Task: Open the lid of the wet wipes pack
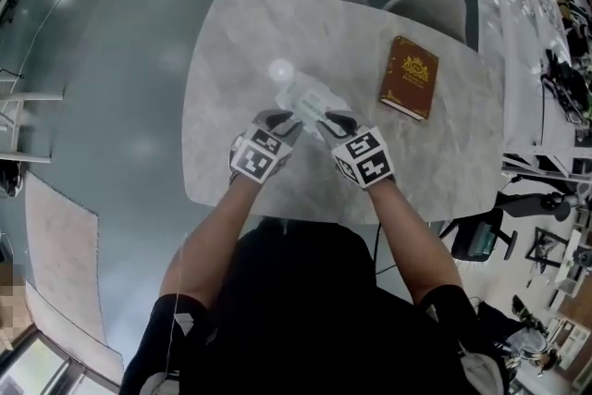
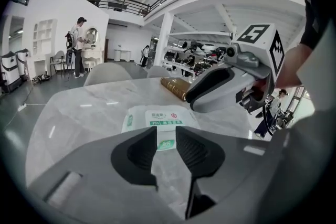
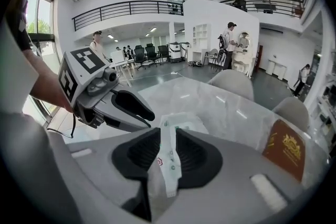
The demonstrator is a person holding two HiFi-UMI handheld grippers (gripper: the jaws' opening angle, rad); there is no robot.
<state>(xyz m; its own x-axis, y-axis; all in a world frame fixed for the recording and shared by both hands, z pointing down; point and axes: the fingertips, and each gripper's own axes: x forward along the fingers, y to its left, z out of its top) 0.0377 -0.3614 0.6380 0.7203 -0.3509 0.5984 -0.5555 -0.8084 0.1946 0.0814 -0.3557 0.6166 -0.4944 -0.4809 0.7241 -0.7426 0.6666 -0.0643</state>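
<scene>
The wet wipes pack point(image 1: 313, 104) lies flat on the marble tabletop point(image 1: 231, 51), well left of a brown book point(image 1: 409, 77). The left tool point(image 1: 280, 121) sits at the pack's near left corner with its jaws apart, and the pack's green-labelled edge shows in the gap. The right tool point(image 1: 336, 121) is at the near right end, jaws also apart, straddling the pack's crimped end strip.

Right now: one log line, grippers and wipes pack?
left gripper: open, at white soft wet wipes pack on grey marble table | right gripper: open, pack end in gap, unpinched | lid: looks shut
</scene>
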